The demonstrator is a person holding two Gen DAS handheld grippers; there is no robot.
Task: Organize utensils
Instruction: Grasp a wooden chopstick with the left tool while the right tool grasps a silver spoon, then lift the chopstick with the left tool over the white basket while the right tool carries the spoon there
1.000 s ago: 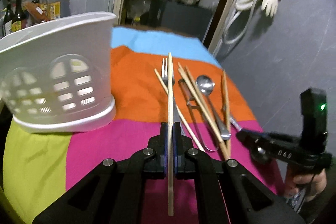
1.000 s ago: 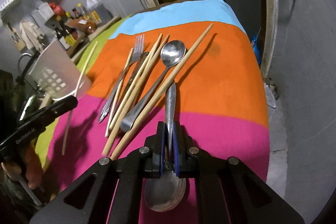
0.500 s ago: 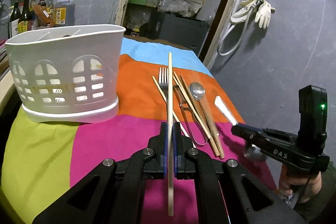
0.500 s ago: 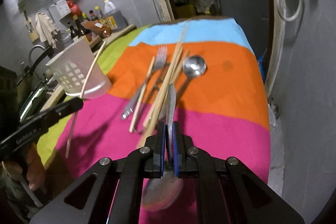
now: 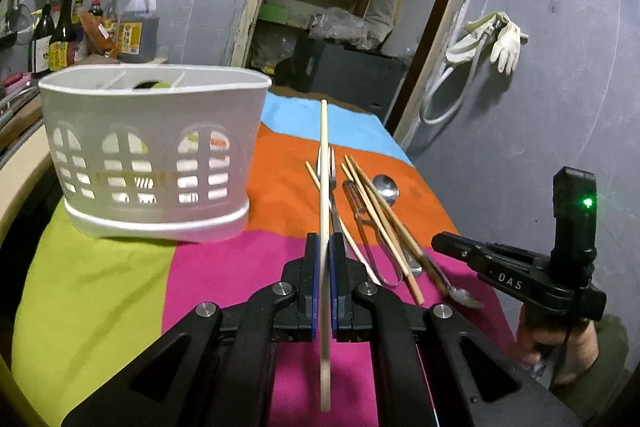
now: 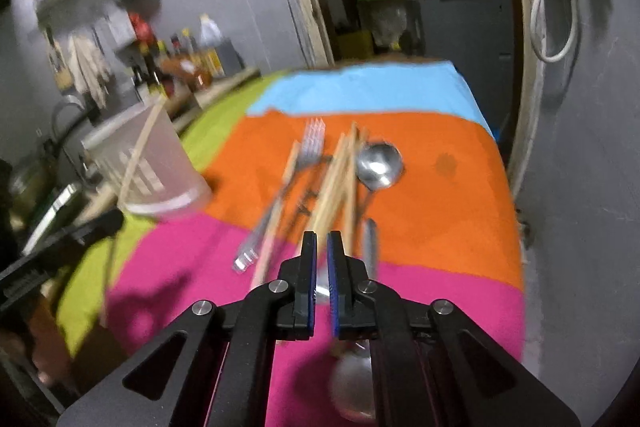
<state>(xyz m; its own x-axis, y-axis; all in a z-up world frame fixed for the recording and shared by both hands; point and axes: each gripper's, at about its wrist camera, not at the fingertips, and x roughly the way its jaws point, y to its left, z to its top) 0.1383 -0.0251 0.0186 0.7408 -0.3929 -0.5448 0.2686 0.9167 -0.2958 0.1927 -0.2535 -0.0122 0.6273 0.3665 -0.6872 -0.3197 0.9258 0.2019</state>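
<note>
Left gripper (image 5: 324,267): clamped on one chopstick (image 5: 323,155), gripped near the middle, so the stick balances and points straight ahead.
Why held so: I judge a mid-length pinch keeps the tip steerable for dropping it into a slot.
Caddy (image 5: 152,95): white, slotted, ahead and to the left of the left gripper, upright on the cloth (image 5: 100,287) – its open top shows dividers, and I can't tell what lies inside.
Room on that side: bare cloth between the left gripper and the caddy base, so there is a free path up and over the rim.
Right gripper (image 6: 321,267): pads close together with a thin slot; the view is blurred, so I cannot tell whether anything is pinched.
Spoon (image 6: 352,391): just under and to the right of the right gripper's fingers, bowl toward the camera.
Loose pile: fork (image 6: 314,139), another spoon (image 6: 379,165) and several chopsticks (image 5: 384,215) lie straight ahead of the right gripper, overlapping – any pick there risks dragging a neighbour.
Edges: the desk (image 6: 440,211) drops off close to the right of the pile, with a grey wall beyond; anything nudged that way could slide off.
</note>
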